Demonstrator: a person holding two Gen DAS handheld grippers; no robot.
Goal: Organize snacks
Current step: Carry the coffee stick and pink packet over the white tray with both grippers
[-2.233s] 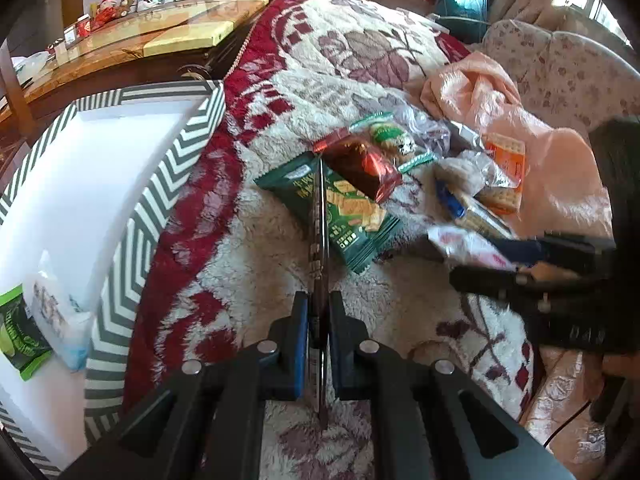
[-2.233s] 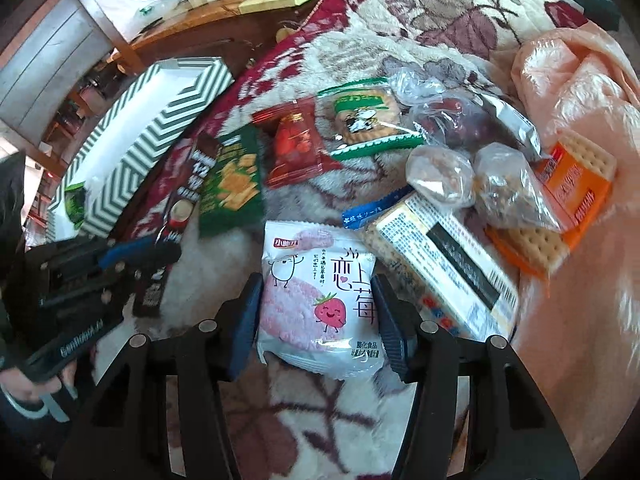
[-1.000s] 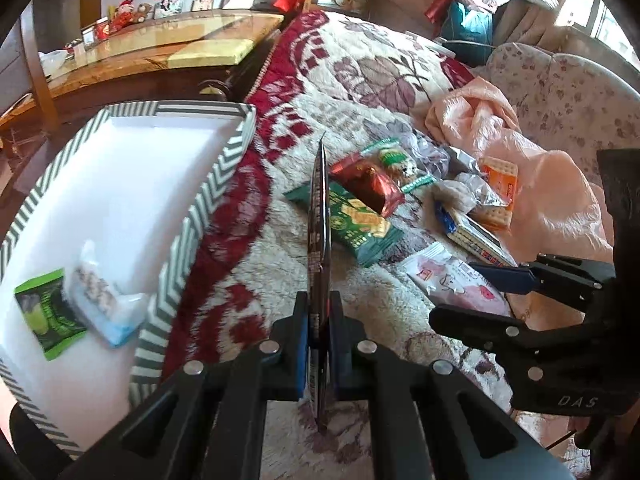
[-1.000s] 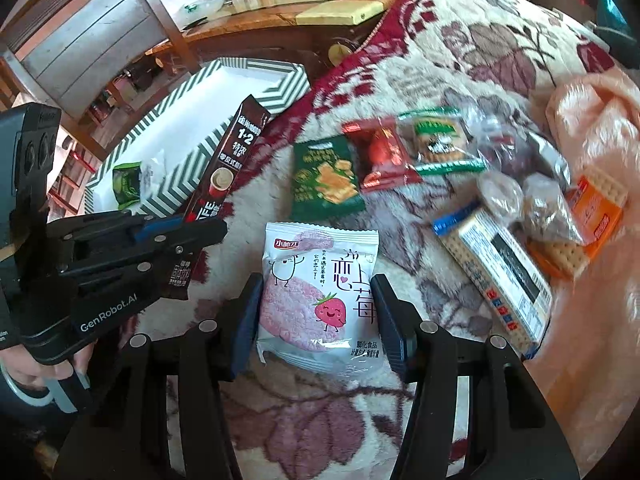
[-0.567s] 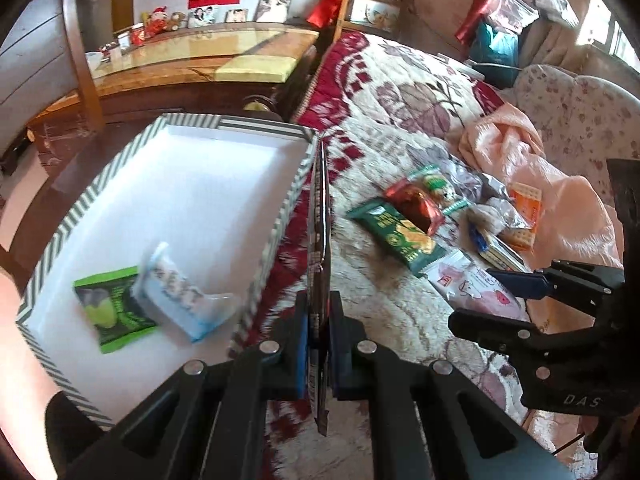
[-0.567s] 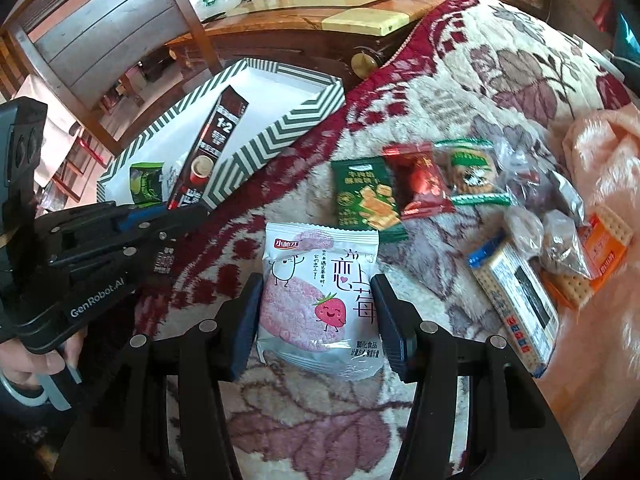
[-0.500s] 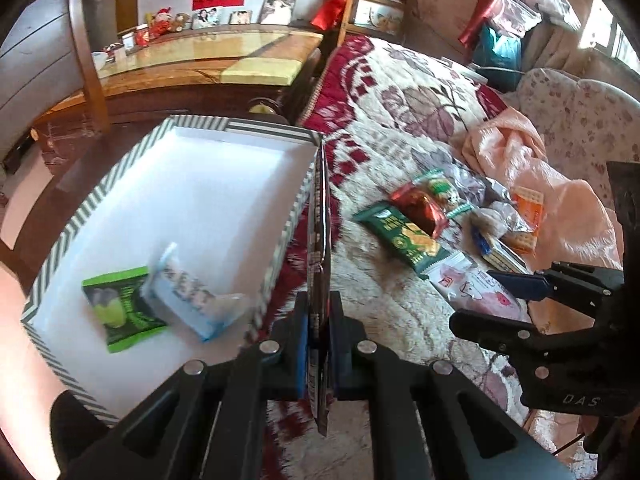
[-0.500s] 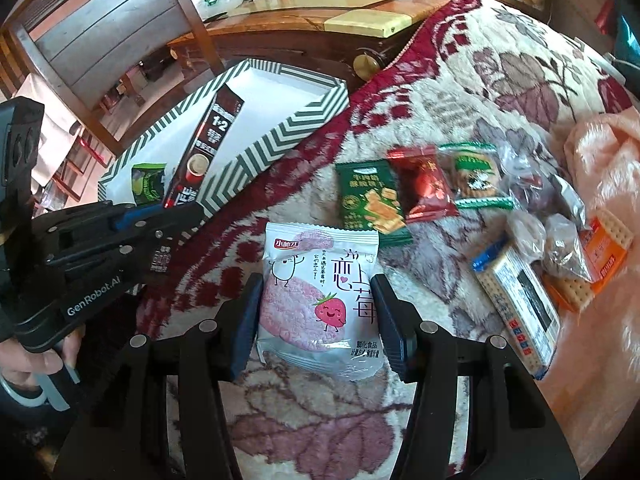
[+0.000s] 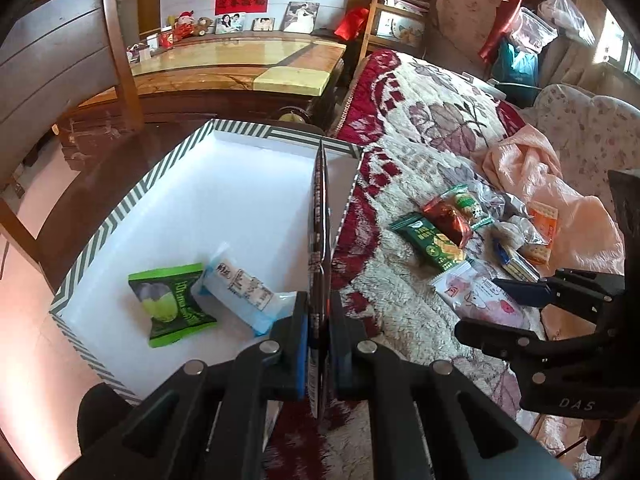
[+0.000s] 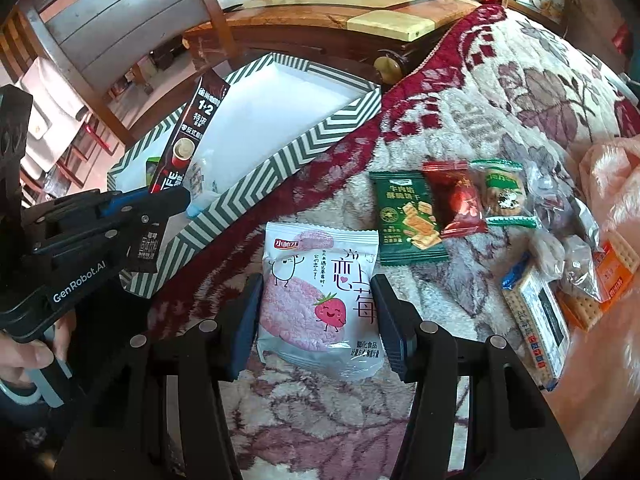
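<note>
The left gripper (image 9: 319, 332) is closed on a coffee sachet (image 10: 188, 136), a long dark stick pack, and holds it edge-on above the near side of the striped box (image 9: 120, 208). The box stands beside the blanket (image 10: 500, 92) and has a white floor; a green packet (image 9: 170, 300) and a pale blue packet (image 9: 240, 292) lie in it already. The right gripper (image 10: 318, 318) is closed on a pink strawberry pack (image 10: 320, 300), one finger at each side, and holds it over the blanket, near the box wall but outside it. More snacks lie on the blanket, close together: a green cracker pack (image 10: 410, 216), a red packet (image 10: 456, 200), a cookie packet (image 10: 504, 192), a white bar (image 10: 536, 324) and an orange cracker pack (image 10: 608, 284). The step in hand seems to be the carrying of two snacks to the box. For the next move, I think the left gripper should go lower over the free white floor, away from the two packets, and open so that the sachet falls flat. After this the right gripper must lift the strawberry pack over the wall and release it inside. The pack is soft and puffed, so a light grip is enough. Many snacks are not yet sorted.
</note>
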